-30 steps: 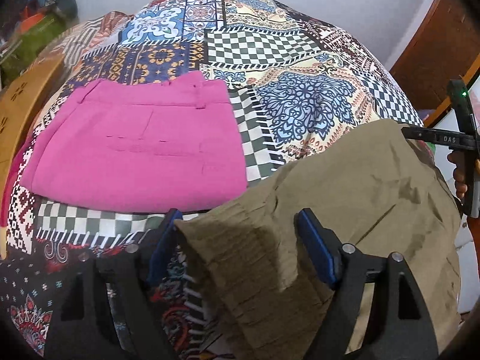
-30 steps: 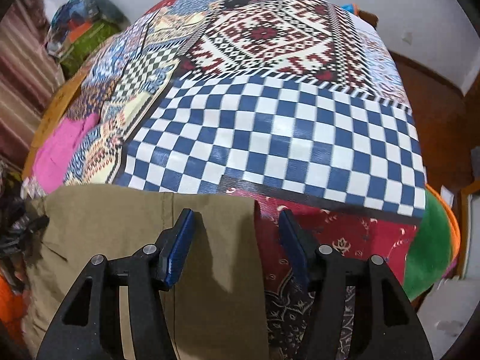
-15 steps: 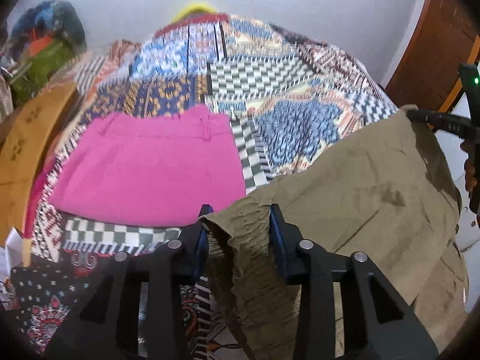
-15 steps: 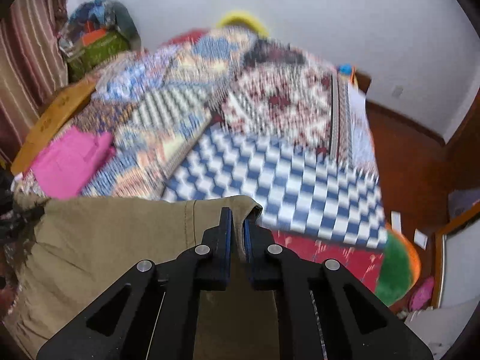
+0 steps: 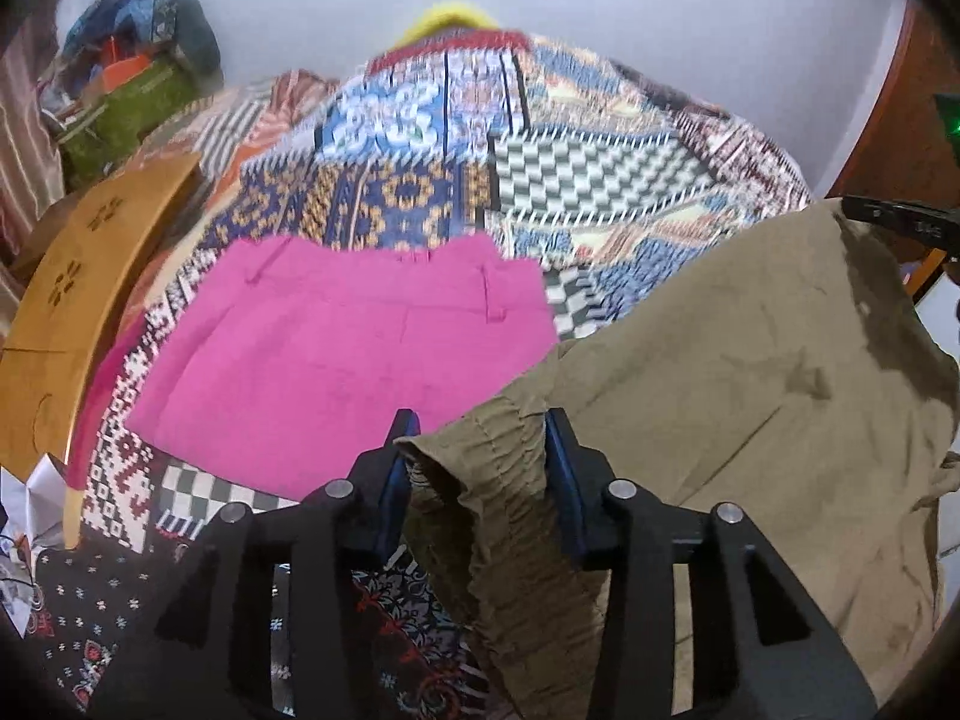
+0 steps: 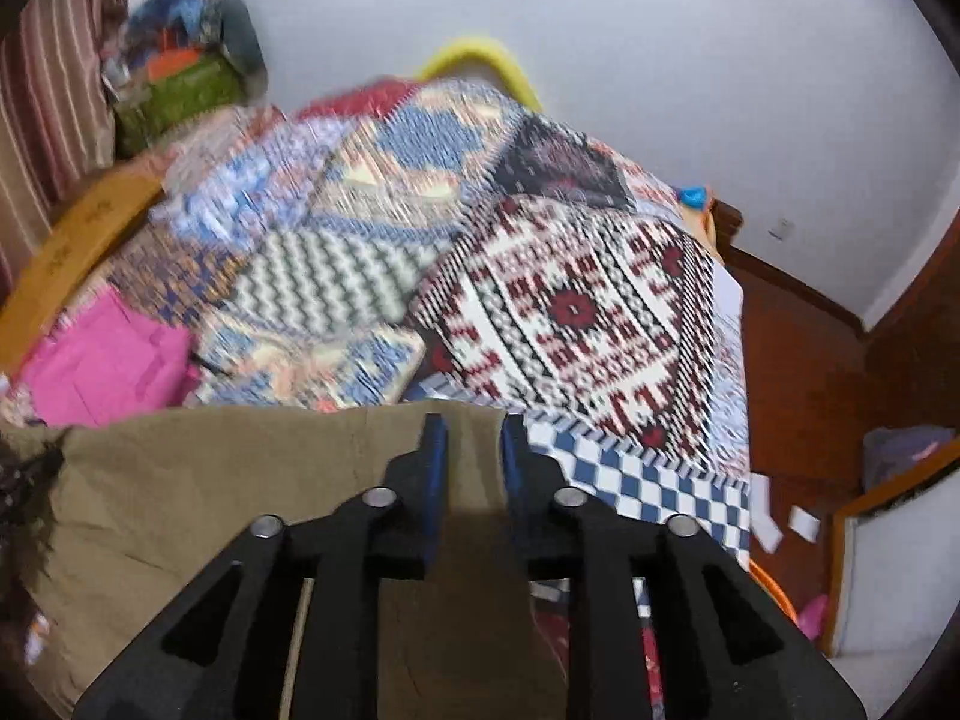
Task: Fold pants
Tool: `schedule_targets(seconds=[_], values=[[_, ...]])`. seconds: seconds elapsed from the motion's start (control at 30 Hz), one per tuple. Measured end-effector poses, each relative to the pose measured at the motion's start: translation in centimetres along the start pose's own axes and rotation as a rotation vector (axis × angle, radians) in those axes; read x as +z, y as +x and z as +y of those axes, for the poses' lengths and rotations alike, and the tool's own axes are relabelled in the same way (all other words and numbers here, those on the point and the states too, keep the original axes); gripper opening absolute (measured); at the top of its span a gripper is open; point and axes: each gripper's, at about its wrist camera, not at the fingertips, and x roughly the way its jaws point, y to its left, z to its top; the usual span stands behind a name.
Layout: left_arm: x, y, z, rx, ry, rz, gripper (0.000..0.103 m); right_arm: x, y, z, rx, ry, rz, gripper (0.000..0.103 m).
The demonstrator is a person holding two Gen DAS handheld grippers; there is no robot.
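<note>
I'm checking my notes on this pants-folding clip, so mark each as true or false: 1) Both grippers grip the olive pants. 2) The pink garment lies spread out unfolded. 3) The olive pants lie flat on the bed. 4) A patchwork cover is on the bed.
1) True: the left gripper and right gripper each pinch the olive pants.
2) False: the pink garment lies folded.
3) False: they hang lifted between the grippers.
4) True: the patchwork cover covers it.
</note>
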Motion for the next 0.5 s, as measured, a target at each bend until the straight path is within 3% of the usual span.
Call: schedule_targets(seconds=[0.07, 0.13, 0.2, 0.33, 0.5], values=[[-0.2, 0.2, 0.1, 0.004, 0.009, -0.001, 0.046, -0.7, -1.0, -0.7, 0.008, 0.009, -0.011, 0.026], [-0.3, -0.2, 0.0, 0.011, 0.017, -0.016, 0.049, -1.2, -2.3, -1.6, 0.033, 0.047, -0.02, 0.041], [-0.2, -0.9, 0.0, 0.008, 0.023, -0.022, 0.053, -1.8, -4.1, -2.5, 0.068, 0.081, -0.05, 0.046], [-0.3, -1.9, 0.5, 0.02, 0.018, -0.025, 0.064, -2.6, -5.2, -3.2, 0.068, 0.101, -0.058, 0.07], [-1.4, -1.6, 1.6, -0.011, -0.002, 0.008, 0.076, -3.4, -2.1, -2.9, 0.08, 0.068, 0.053, 0.07]])
